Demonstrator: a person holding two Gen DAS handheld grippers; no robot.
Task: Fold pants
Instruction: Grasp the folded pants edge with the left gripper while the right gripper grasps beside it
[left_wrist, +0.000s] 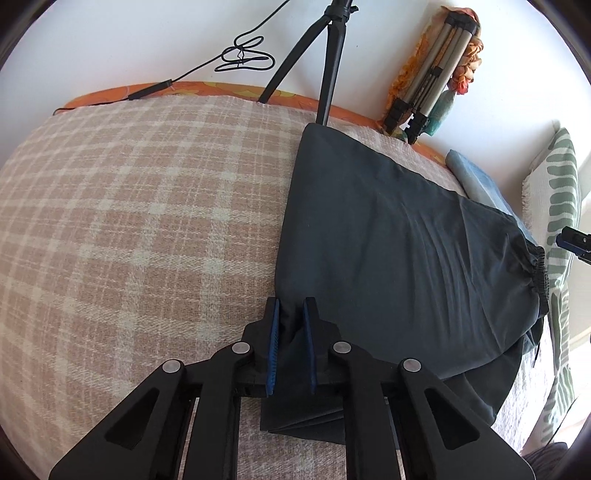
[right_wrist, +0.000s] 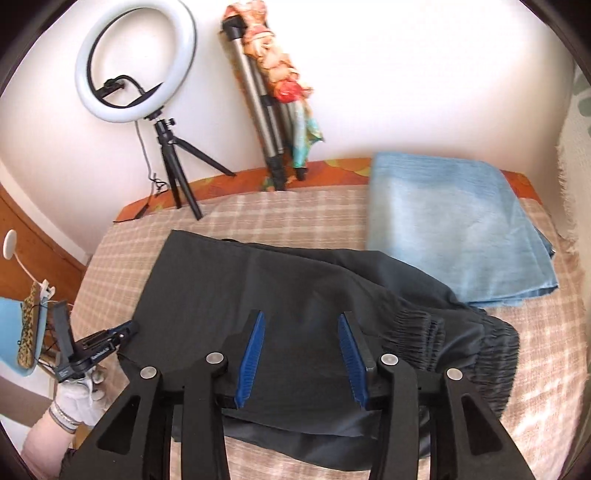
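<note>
Dark grey pants (left_wrist: 388, 236) lie folded on a pink plaid blanket (left_wrist: 147, 206), the elastic waistband (left_wrist: 540, 269) at the right. My left gripper (left_wrist: 291, 306) is shut on the pants' near left edge, with fabric bunched between its blue pads. In the right wrist view the pants (right_wrist: 229, 280) spread below my right gripper (right_wrist: 302, 319), which is open above the cloth near the gathered waistband (right_wrist: 424, 332), holding nothing. The left gripper (right_wrist: 92, 343) shows at the left edge there, in a white-gloved hand.
A folded light blue cloth (right_wrist: 450, 229) lies on the blanket behind the pants at the right. A ring light on a small black tripod (right_wrist: 173, 162) and a folded silver tripod (right_wrist: 258, 110) stand against the white wall. A green-patterned pillow (left_wrist: 561, 192) is at the right.
</note>
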